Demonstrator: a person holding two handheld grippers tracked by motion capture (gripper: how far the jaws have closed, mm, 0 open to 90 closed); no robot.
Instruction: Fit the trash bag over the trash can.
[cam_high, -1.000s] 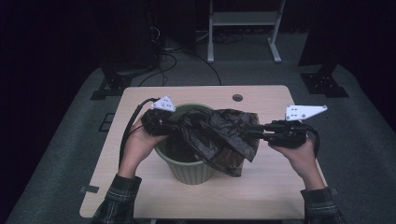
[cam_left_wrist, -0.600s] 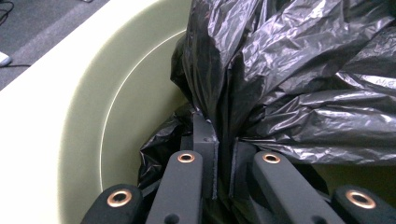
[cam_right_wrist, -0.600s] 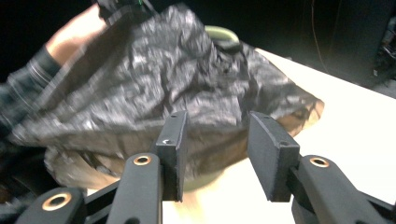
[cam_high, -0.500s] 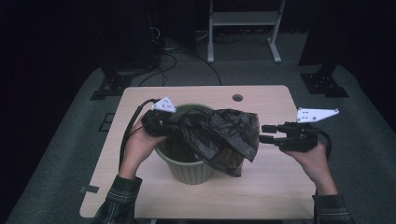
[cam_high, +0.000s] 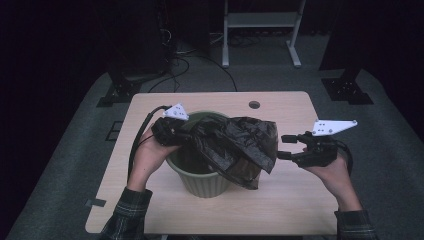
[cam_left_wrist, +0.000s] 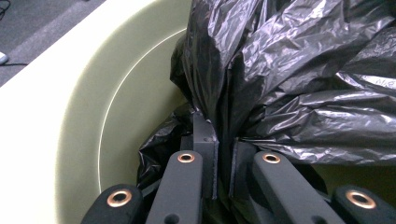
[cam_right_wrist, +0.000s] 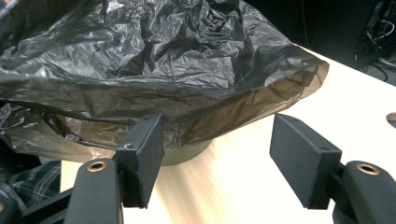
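We are lining the green bin (cam_high: 202, 182) with the black bag (cam_high: 235, 145), and the bag lies bunched across the bin's mouth, one flap hanging over the rim on the side toward our right hand. Our left gripper (cam_high: 170, 131) sits at the bin's left rim with its jaws pinched tight on a fold of the bag (cam_left_wrist: 289, 93), just inside the pale inner wall of the bin (cam_left_wrist: 93, 140). Our right gripper (cam_high: 286, 146) hovers just beside the bin's right side, jaws spread wide and holding nothing, the overhanging flap (cam_right_wrist: 196, 93) directly ahead of them.

To do this step well, we judge that the right jaws should take a single layer of the bag's edge rather than a thick wad, then draw it out and down over the rim while the left grip stays anchored so the mouth of the bag spreads evenly. Thin plastic slips and tears, so a slow pull suits it.

The bin stands on a light wooden table (cam_high: 280, 210). Beyond the bin, grey carpet (cam_high: 75, 165), loose cables and a metal stand (cam_high: 260, 30) lie in a dark room.
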